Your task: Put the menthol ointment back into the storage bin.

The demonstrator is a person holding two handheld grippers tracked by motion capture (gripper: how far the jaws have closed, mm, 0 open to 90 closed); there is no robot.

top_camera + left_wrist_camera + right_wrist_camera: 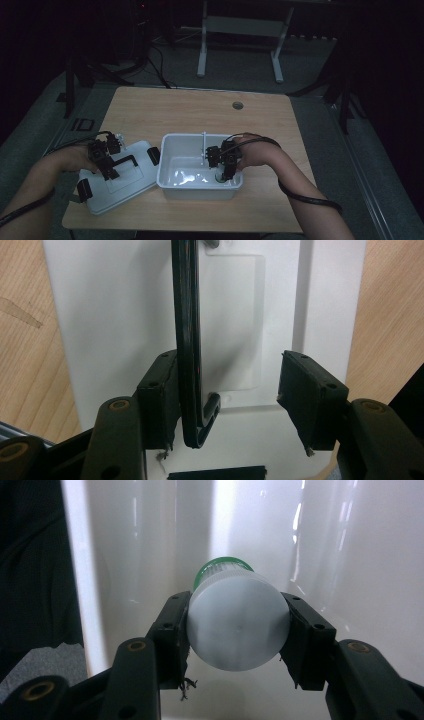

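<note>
A white box lid (125, 192) lies flat on the table at the left, with a thin black handle (125, 161) across its top. My left gripper (107, 167) hangs over it, open. In the left gripper view the handle (187, 340) runs up between the jaws against the left pad, and the right pad stands well apart from it over the lid (110, 315). My right gripper (223, 172) reaches down into the open white bin (200, 189). It is shut on a small bottle (235, 625) with a white cap and a green band, close to the bin's wall (350, 555).
The wooden table (200, 110) has a round cable hole (238, 105) near its far edge. Black latches (154, 155) sit at the ends of the lid. The lid and the bin stand side by side at the front. The room beyond is dark, with a desk frame.
</note>
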